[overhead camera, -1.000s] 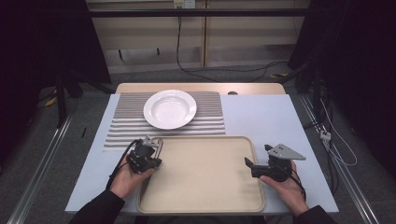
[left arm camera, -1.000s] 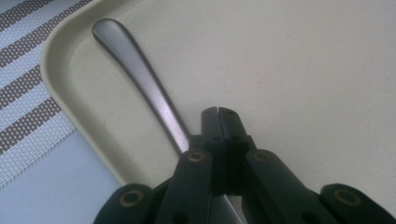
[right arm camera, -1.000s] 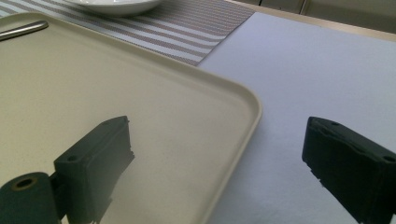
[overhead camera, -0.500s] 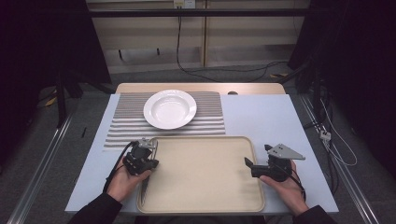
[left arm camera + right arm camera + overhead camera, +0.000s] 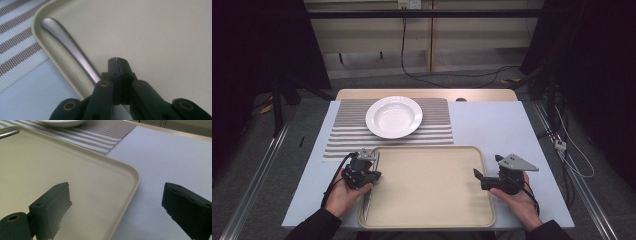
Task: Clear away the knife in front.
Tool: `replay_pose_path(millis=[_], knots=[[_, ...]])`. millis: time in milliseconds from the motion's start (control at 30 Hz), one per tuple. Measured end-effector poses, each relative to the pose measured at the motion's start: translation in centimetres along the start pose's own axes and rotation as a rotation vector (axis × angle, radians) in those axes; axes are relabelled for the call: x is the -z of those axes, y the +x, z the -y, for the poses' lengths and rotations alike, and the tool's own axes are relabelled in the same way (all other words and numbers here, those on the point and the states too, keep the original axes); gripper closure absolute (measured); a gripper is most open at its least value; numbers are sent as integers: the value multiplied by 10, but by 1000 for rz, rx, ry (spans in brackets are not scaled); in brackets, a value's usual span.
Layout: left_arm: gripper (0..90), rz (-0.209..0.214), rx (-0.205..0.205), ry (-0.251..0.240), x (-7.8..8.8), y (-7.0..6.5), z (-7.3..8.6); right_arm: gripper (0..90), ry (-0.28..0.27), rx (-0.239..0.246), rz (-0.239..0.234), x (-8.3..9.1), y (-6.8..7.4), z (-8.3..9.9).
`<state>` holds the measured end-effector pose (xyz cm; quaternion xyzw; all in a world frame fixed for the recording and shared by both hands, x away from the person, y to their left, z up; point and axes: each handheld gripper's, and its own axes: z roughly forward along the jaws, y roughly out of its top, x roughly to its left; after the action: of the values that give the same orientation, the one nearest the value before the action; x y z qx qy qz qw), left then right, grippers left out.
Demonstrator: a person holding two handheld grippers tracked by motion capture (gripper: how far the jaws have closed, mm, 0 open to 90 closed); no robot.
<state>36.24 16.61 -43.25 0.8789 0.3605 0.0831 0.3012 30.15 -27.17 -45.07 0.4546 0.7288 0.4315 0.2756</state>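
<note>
A beige tray (image 5: 427, 200) lies at the near middle of the table. A metal piece of cutlery (image 5: 67, 47) rests inside along its left rim, rounded handle end toward the far corner; its other end is hidden under my left gripper. My left gripper (image 5: 116, 60) hangs just above the tray floor beside the handle, jaws pressed together with nothing between them; in the high view the left gripper (image 5: 371, 172) is over the tray's left edge. My right gripper (image 5: 116, 192) is open, one jaw over the tray, the other over the blue table, astride the right rim (image 5: 486, 175).
A white plate (image 5: 393, 116) sits on a striped placemat (image 5: 347, 135) behind the tray. Light blue table surface (image 5: 502, 125) stretches to the right. Cables trail on the floor beyond the table's right side.
My left gripper has edged slightly toward the near side along the tray's left rim. The right gripper has kept still.
</note>
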Motion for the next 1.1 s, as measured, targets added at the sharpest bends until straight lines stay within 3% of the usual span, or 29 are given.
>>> replay_pose_path(millis=[100, 267, 467, 567, 700, 767, 833, 933, 1000, 1100], knots=[[898, 6, -11, -39, 4, 1, -1, 84, 0, 0, 0, 0, 0, 0], [782, -8, -40, -99, 8, -2, -2, 84, -2, -1, -2, 0, 0, 0], [435, -30, -52, -169, 12, -8, -5, 84, -3, -2, -2, 1, 0, 0], [303, -18, -10, -174, 15, -7, -3, 85, -3, -4, -6, 1, 0, 0], [133, -31, 4, -203, 22, -8, 0, 84, -5, -4, -7, 1, 0, 0], [93, -38, 22, -206, 26, -10, 1, 84, -5, -5, -6, 1, 0, 0], [58, -12, 24, -205, 30, -12, 4, 84, -6, -5, -5, 2, 0, 0], [55, -10, -1, -235, 35, -15, 10, 83, -6, -5, -4, 2, 0, 0], [54, -17, -9, -261, 39, -14, 15, 83, -7, -5, -4, 2, 0, 0], [53, -38, 8, -293, 43, -9, 21, 83, -9, -5, -3, 2, 0, 0]])
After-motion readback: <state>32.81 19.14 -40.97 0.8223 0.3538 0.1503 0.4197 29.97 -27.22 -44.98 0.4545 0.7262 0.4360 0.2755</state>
